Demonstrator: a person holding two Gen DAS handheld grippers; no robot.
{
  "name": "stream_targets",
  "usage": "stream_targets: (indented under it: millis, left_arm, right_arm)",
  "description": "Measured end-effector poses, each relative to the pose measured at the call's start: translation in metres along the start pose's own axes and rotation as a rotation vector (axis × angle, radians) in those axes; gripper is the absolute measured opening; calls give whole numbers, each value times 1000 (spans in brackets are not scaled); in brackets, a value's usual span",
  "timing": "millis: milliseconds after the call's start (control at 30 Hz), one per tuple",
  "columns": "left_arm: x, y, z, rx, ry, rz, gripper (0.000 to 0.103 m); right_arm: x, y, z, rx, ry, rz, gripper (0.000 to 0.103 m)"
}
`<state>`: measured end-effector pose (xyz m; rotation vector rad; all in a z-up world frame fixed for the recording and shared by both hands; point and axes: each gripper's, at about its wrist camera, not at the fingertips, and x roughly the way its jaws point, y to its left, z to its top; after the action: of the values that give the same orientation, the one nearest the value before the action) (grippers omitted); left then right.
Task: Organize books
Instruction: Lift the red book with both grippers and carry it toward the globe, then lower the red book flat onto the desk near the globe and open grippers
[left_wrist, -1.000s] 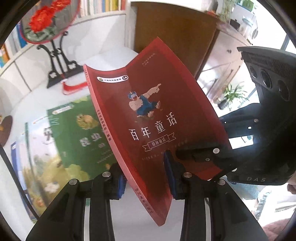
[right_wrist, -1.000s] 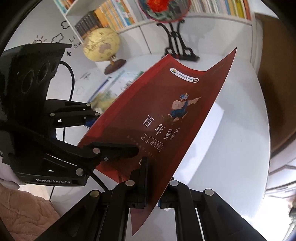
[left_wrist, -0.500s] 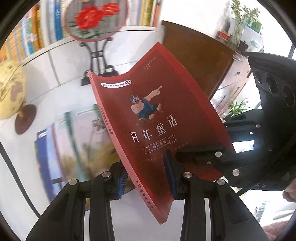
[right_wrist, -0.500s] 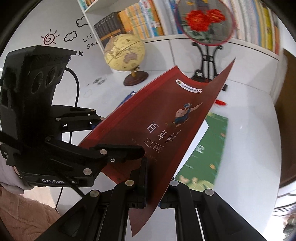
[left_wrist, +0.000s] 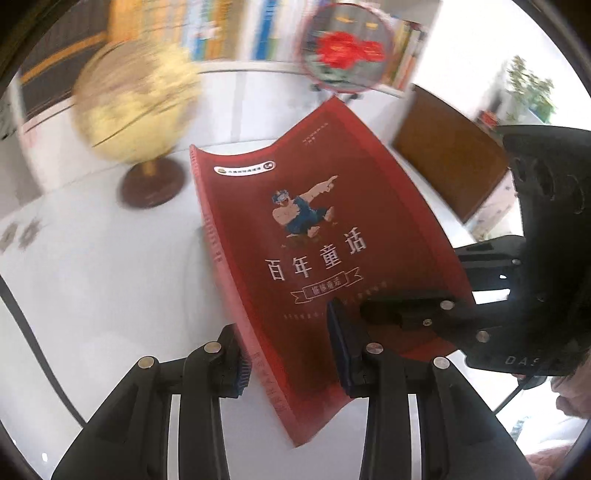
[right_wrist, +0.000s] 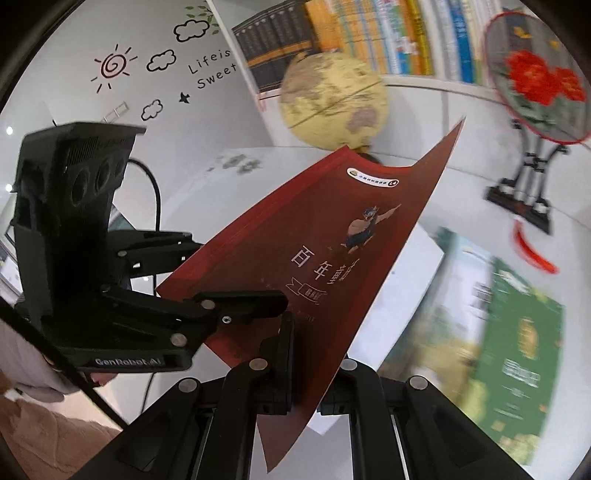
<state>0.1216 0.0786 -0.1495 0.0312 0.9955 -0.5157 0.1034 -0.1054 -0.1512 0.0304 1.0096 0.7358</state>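
Observation:
A red paperback book (left_wrist: 314, 240) with a cartoon figure and white characters on its cover hangs in the air above the white table, tilted and slightly bowed. My left gripper (left_wrist: 290, 354) is shut on its lower spine corner, one pad under the spine and one on the cover. My right gripper (right_wrist: 314, 369) is shut on the thin lower edge of the same red book (right_wrist: 332, 258). Each gripper shows in the other's view: the right gripper (left_wrist: 406, 314) reaches in from the right, the left gripper (right_wrist: 240, 306) from the left.
A yellow globe (right_wrist: 332, 99) on a dark base stands at the back of the white table (left_wrist: 92, 277). A round fan ornament (right_wrist: 535, 81) with red flowers stands to its right. A green book (right_wrist: 517, 339) lies flat on other books. Bookshelves line the back; a brown cabinet (left_wrist: 450, 155) stands right.
Both grippers have carried the red book leftward across the table. The flat books slid out of the left wrist view and the globe came in. Both grips look unchanged.

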Motion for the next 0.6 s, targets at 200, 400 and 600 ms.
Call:
stream_targets:
  millis: [200, 400, 600]
  left_arm:
    - [-12, 74, -30, -79, 17, 40, 32]
    - [-9, 129, -63, -170, 54, 63, 32]
    - [2, 151, -86, -218, 100, 97, 32]
  right_arm:
    - [65, 46, 22, -23, 59, 40, 7]
    - [125, 72, 33, -2, 142, 106, 7]
    - [171, 83, 27, 38, 228, 97, 7]
